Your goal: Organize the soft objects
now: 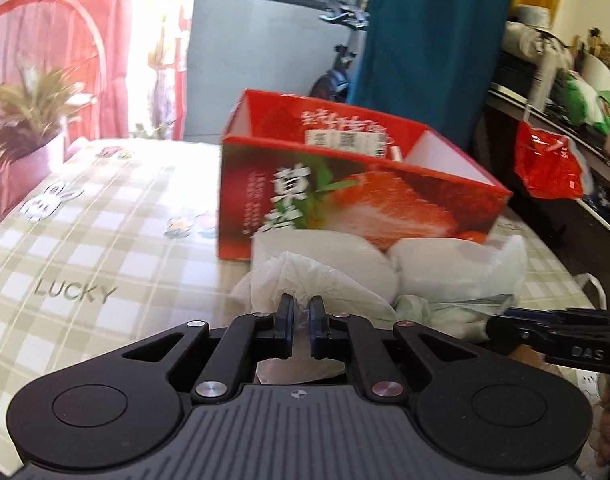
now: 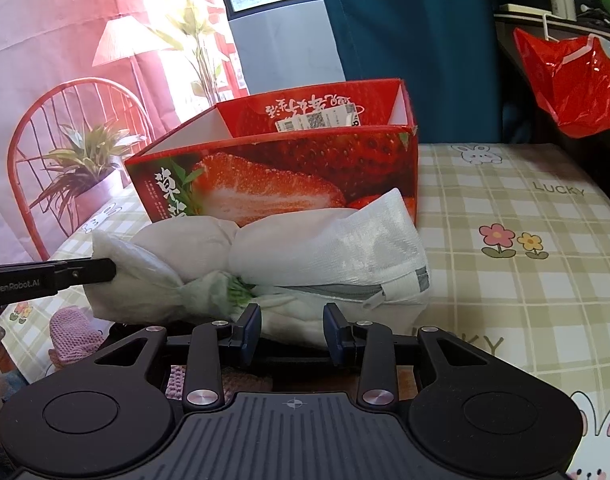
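Observation:
A white mesh zip bag (image 2: 329,248) stuffed with soft things lies on the checked tablecloth against the front of a red strawberry box (image 2: 281,176); it also shows in the left wrist view (image 1: 385,264), with the box (image 1: 345,184) behind it. My left gripper (image 1: 301,308) is shut on the thin plastic end of the bag (image 1: 289,276). It shows from the side in the right wrist view (image 2: 105,270) at the bag's left end. My right gripper (image 2: 292,316) is open, its fingers (image 2: 251,320) around the bag's near lower edge. It enters the left wrist view (image 1: 505,320) from the right.
A pink knitted item (image 2: 71,332) lies at the table's near left edge. A potted plant (image 2: 85,172) stands at the back left by a red chair (image 2: 29,152). A red plastic bag (image 2: 573,80) hangs at the right. Teal fabric (image 2: 405,32) hangs behind the box.

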`<state>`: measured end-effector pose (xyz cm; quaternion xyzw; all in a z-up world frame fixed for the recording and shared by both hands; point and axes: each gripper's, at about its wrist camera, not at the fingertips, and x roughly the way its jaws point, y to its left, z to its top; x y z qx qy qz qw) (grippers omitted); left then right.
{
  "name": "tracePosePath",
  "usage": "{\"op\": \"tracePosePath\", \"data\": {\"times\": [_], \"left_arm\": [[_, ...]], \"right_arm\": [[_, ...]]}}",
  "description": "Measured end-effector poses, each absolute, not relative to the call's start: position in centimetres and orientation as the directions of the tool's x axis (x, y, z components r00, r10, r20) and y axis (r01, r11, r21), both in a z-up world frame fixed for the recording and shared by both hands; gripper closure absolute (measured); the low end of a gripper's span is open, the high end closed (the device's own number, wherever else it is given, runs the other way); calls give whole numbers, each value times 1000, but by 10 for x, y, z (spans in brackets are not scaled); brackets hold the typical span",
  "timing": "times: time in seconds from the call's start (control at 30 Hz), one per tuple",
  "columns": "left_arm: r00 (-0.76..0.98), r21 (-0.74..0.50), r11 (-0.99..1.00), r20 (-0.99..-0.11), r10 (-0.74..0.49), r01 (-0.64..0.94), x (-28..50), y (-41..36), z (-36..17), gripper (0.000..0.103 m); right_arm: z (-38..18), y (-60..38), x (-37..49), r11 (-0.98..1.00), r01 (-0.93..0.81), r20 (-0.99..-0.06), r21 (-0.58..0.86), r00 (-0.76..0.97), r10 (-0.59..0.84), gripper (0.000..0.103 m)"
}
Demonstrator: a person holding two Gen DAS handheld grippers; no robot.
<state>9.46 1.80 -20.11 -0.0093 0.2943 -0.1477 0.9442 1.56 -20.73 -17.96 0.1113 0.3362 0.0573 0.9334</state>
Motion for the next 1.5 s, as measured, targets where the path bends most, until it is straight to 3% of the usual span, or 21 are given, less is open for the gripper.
{"op": "tracePosePath", "data": {"times": [0.57, 0.87, 1.17, 1.3, 1.5], "left_arm": [[774, -113, 980, -600, -201, 166, 105, 35, -216, 94], [772, -96, 982, -608, -186, 161, 105, 34, -220, 94], [779, -93, 987, -606, -161, 131, 106, 37, -220, 94], [779, -97, 990, -611, -139, 101, 108, 42, -222, 94], [773, -112, 988, -616, -151, 104, 108, 42, -222, 94]], "right_arm": [[-197, -221, 31, 952, 23, -656, 304, 730, 191, 68], [-210, -222, 47, 926, 39, -675, 376, 696, 245, 50], [-200, -250, 54, 920, 146, -646, 365, 751, 137, 61], [-203, -259, 59, 918, 190, -658, 349, 747, 95, 72], [-203, -256, 48, 905, 165, -653, 391, 743, 147, 72]]}}
